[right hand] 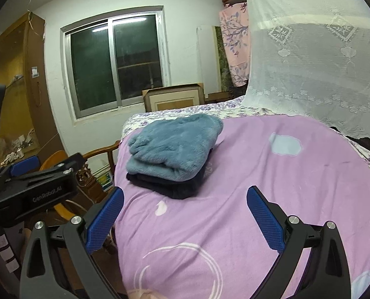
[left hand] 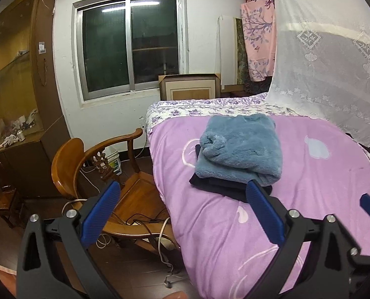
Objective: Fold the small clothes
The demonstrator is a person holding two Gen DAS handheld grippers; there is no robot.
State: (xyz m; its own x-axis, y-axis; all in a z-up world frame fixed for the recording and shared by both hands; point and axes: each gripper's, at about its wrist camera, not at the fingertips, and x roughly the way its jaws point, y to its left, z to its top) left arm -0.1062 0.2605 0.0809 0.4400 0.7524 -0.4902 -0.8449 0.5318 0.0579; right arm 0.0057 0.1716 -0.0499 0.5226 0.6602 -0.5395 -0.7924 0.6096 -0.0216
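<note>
A folded blue fleece garment (left hand: 242, 147) (right hand: 172, 147) lies on top of a folded dark garment (left hand: 224, 186) (right hand: 170, 185), stacked on the purple bedcover (left hand: 297, 199) (right hand: 259, 174). My left gripper (left hand: 182, 186) is open and empty, held in front of the stack near the bed's left edge. In the right wrist view my right gripper (right hand: 185, 191) is open too, hovering over the bedcover just short of the stack. The left gripper's body (right hand: 35, 186) shows at the left of the right wrist view.
A wooden armchair (left hand: 90, 174) with cables on the floor stands left of the bed. A window (left hand: 130, 47), a wooden cabinet (left hand: 18, 87) and a framed board (left hand: 189, 87) line the far wall. A white lace net (left hand: 329, 62) hangs over the bed's right side.
</note>
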